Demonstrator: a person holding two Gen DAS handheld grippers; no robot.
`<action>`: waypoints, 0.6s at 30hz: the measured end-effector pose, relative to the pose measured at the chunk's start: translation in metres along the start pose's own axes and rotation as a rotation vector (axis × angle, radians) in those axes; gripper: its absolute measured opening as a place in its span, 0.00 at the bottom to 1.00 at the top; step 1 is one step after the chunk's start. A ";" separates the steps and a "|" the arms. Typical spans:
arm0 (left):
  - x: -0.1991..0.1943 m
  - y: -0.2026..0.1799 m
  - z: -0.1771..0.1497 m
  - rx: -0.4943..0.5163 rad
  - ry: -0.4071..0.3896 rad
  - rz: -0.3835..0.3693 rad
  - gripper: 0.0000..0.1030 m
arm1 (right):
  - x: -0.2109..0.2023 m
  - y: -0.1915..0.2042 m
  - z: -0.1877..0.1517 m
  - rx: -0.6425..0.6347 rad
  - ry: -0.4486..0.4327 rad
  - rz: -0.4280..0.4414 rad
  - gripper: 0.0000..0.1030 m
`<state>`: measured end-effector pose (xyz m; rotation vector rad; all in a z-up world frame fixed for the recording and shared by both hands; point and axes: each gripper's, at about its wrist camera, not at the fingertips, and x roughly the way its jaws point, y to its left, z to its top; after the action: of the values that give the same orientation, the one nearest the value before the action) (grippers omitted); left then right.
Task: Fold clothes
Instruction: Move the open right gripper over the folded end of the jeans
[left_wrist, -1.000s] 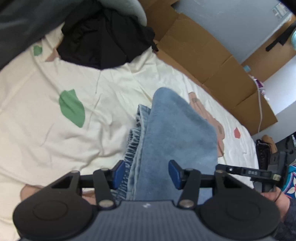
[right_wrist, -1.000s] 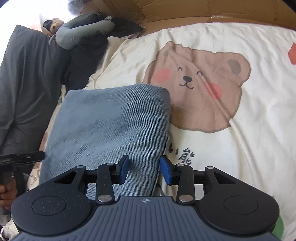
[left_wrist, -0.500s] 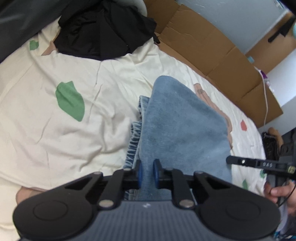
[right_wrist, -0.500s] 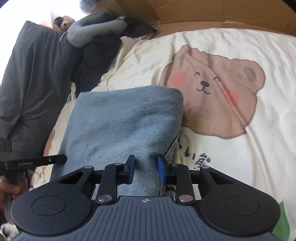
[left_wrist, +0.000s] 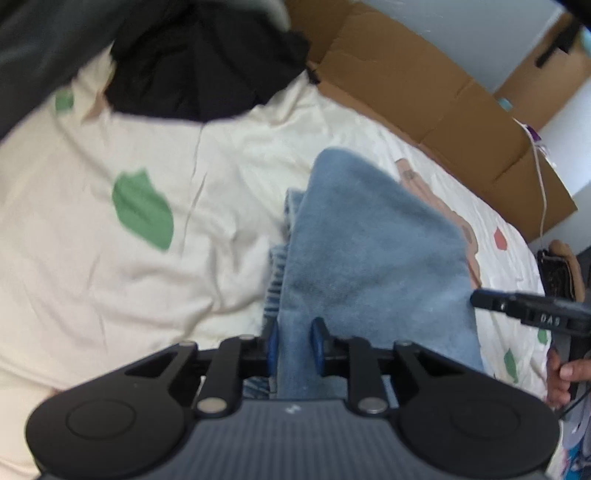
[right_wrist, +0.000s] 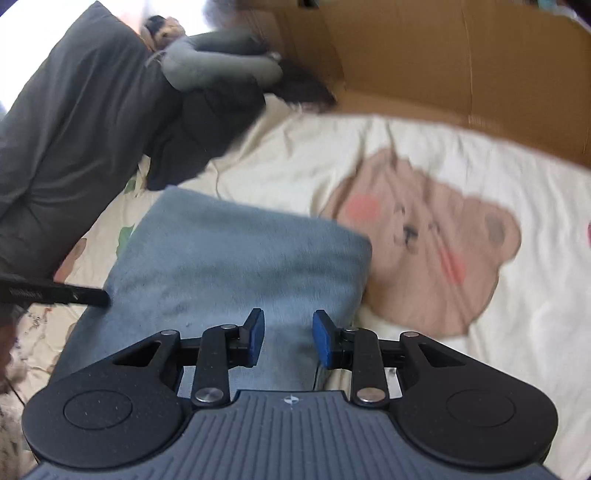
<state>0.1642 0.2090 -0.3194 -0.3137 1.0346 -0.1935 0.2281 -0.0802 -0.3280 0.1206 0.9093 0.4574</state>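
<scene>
Left wrist view: left gripper (left_wrist: 294, 345) jaws easing apart, pinching the near edge of the folded blue denim garment (left_wrist: 373, 251) at centre frame on the cream bear-print bedsheet (left_wrist: 92, 280). Right gripper (right_wrist: 287, 336) opening astride the denim, pads off the fabric. Judgement: mid-fold; next, regrip and fold over.

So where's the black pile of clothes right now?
In the left wrist view, the black clothes pile sits at the top, on the cream bedsheet, beside the cardboard.
</scene>
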 end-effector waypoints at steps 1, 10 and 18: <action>-0.003 -0.002 0.004 0.008 -0.016 0.001 0.18 | 0.002 0.001 0.001 -0.004 0.000 -0.003 0.42; 0.002 -0.037 0.041 0.154 -0.103 -0.023 0.19 | 0.016 -0.001 0.008 -0.034 0.019 -0.026 0.42; 0.041 -0.042 0.036 0.224 -0.019 0.045 0.06 | 0.046 0.003 0.013 -0.085 0.064 -0.020 0.47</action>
<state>0.2161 0.1631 -0.3213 -0.0892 0.9904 -0.2629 0.2618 -0.0563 -0.3527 0.0190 0.9515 0.4828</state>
